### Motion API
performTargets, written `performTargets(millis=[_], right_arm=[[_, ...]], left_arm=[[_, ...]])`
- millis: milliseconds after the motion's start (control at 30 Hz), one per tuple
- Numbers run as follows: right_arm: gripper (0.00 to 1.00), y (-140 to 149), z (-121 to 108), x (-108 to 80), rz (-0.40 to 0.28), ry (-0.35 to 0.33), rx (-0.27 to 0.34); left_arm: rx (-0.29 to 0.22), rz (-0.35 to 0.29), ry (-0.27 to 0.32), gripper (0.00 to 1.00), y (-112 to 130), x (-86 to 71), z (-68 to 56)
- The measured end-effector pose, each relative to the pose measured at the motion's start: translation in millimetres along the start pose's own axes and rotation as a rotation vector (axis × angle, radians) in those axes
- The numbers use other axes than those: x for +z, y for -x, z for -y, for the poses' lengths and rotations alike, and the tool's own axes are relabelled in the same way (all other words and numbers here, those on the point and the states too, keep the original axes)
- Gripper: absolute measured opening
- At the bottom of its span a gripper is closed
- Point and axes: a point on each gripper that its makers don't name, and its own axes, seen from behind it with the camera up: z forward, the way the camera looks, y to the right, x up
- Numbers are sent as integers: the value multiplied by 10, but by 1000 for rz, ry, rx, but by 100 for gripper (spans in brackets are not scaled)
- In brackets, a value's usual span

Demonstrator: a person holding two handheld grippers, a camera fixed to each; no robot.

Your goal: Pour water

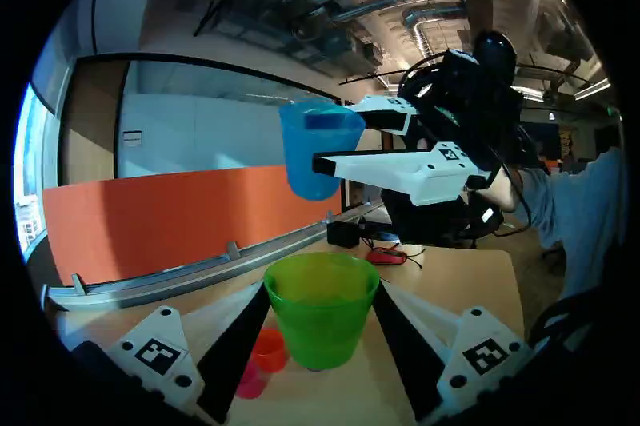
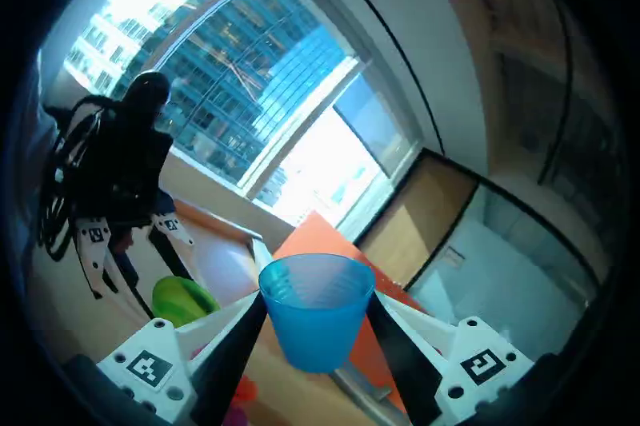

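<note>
Jaws of my left gripper (image 1: pixel 320 288) are clenched on the green cup (image 1: pixel 322 310), one black finger pressing each side of its wall just below the rim. That cup stands upright between them, mouth open to the ceiling. I cannot tell whether its base touches the table (image 1: pixel 472 274) beneath it or hangs just clear.

My right gripper (image 2: pixel 317 298) grasps the blue cup (image 2: pixel 318 310) the same way, its jaws closed on either flank. In the left gripper view the blue cup is carried in the air high above the green cup, well apart from it, close to upright and only slightly leaned. Whether either cup holds water I cannot tell.

Just beside the green cup, low on its left in that view, a small orange cup (image 1: pixel 270 348) sits on the table with a pink cup (image 1: pixel 252 382) next to it, partly hidden by my finger. Beyond the green cup, near the table's far edge, lie a black box (image 1: pixel 342 232) and a red object (image 1: pixel 388 256) among cables. Behind them runs an orange partition (image 1: pixel 160 218). Up and to the right of the green cup, a grey sleeve (image 1: pixel 584 210) leads toward the right gripper.

In the right gripper view the green cup shows down and left of the blue one, beneath the left gripper, with bright windows (image 2: pixel 240 90) behind.
</note>
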Motion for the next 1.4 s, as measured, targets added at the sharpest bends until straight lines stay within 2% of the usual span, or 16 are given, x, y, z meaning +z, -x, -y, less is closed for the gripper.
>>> performTargets(millis=[300,400,500,667,1067,1400], right_arm=[[89,127,175,-102,27,-49,349],[89,167,186,-138,33,-58,431],[89,216,181,-181,39,-57,484],[89,325,187,-262,51,-56,521],[89,652,220,-504,74,-43,528],[89,717,263,-685,37,-47,523]], left_arm=[[11,-7,-20,87,-38,-59,63],[13,-7,-29,87,-49,-85,94],[16,-7,-37,87,-62,-117,120],[21,-4,-52,87,-59,-169,180],[34,17,-89,87,10,-311,330],[42,37,-115,87,110,-415,414]])
